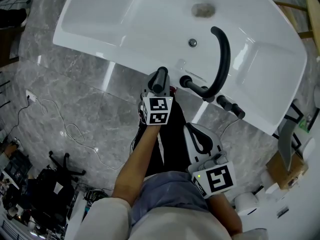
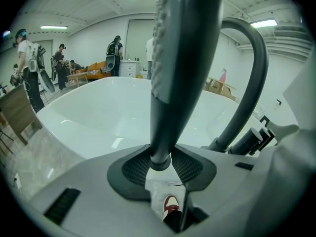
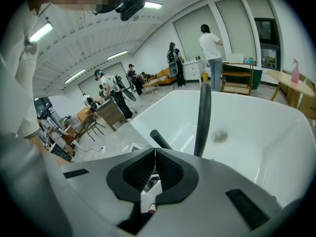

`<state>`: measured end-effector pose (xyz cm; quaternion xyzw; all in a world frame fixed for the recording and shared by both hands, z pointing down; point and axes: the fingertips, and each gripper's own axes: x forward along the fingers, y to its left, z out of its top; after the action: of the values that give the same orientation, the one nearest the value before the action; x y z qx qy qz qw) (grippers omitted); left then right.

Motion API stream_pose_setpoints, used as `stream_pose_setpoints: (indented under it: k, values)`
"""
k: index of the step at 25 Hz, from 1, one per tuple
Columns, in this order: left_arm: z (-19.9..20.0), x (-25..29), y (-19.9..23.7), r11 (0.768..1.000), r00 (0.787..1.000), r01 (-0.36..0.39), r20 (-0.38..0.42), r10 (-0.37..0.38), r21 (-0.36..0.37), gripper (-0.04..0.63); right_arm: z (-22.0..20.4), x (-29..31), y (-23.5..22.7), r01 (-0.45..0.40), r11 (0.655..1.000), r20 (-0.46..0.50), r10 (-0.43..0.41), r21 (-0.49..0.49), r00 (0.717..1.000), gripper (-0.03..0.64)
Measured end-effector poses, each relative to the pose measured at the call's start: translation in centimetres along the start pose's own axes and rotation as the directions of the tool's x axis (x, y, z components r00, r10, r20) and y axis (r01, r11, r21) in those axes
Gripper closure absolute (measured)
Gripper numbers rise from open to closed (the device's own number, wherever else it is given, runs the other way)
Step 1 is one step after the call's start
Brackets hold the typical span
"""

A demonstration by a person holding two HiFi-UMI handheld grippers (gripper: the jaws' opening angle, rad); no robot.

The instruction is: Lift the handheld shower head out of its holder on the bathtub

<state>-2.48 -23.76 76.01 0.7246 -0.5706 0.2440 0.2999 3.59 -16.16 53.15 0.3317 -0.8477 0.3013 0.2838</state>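
Note:
The handheld shower head (image 1: 160, 79) is a dark stick standing at the near rim of the white bathtub (image 1: 100, 29). My left gripper (image 1: 159, 90) is shut on its handle. In the left gripper view the shower head (image 2: 182, 58) rises upright between the pads, with my left gripper (image 2: 161, 166) clamped on its lower end. Its holder is hidden. My right gripper (image 1: 200, 140) hangs back over the floor, shut and empty. In the right gripper view my right gripper (image 3: 154, 164) has its pads together, and the shower head (image 3: 160, 139) shows beyond them.
A black arched faucet (image 1: 222, 59) with knobs (image 1: 231, 107) stands on the rim right of the shower head. The tub drain (image 1: 203, 10) lies far back. Cables (image 1: 65, 129) trail over the marble floor at left. Boxes (image 1: 287, 166) stand at right. People stand beyond the tub.

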Motion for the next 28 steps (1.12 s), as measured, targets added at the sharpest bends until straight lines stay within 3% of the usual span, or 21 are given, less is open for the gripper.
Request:
stream_pose_setpoints:
  k: [20,28]
  values:
    - [3.1,-4.9,0.1,0.999,0.998,0.037,0.041,-0.037,0.013,0.457,2.9,-1.3,2.7,0.007,1.000,0.098,-0.005,-0.022,0.995,0.597]
    - [7.4,-9.4,-0.4,0.995,0.989,0.082,0.115,-0.089,0.065,0.457,4.2,-2.7,3.9,0.026,0.999,0.150,-0.022,-0.019,0.988,0.597]
